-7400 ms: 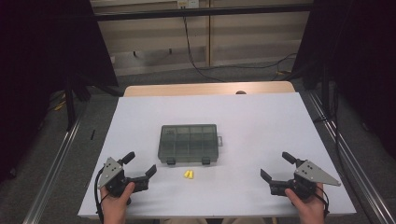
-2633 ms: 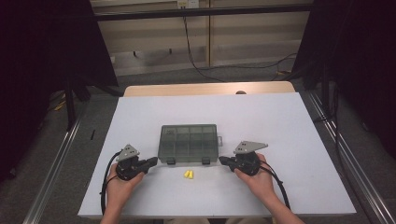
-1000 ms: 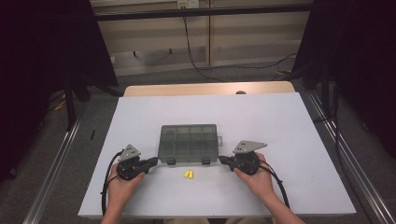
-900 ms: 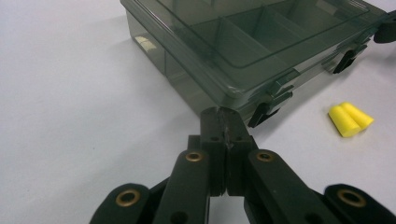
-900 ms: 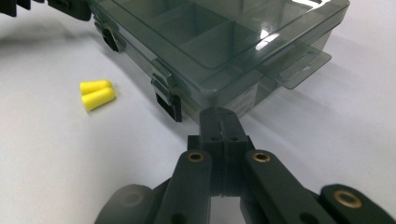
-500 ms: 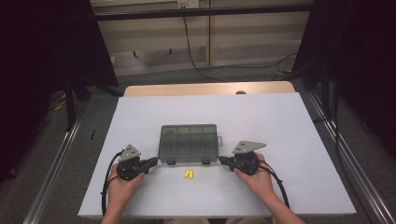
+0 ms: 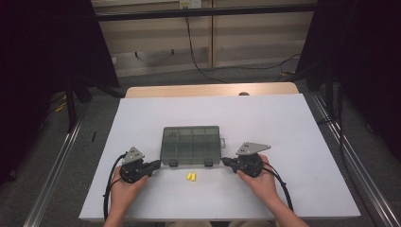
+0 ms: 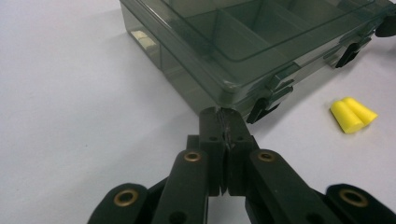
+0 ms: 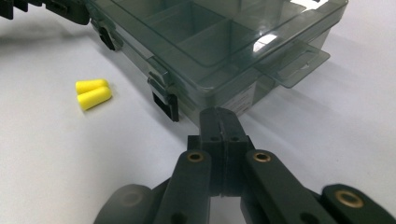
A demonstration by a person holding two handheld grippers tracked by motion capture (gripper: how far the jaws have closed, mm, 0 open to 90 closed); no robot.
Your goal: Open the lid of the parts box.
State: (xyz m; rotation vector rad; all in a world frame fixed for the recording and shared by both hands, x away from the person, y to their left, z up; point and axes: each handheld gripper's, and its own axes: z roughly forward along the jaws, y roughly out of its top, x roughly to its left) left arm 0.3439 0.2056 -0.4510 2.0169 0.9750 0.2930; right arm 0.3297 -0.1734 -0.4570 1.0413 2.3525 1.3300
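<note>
Since approach from table edges: L gripper & R gripper parked, jaws shut empty, tips at front corners of closed compartment box mid-table, earplugs just before it, latches likely next.

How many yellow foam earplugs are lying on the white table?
2. The two yellow foam earplugs lie side by side, touching, on the white table, just in front of the closed smoky transparent plastic compartment box, between its two front latches. None is visible inside the box.
</note>
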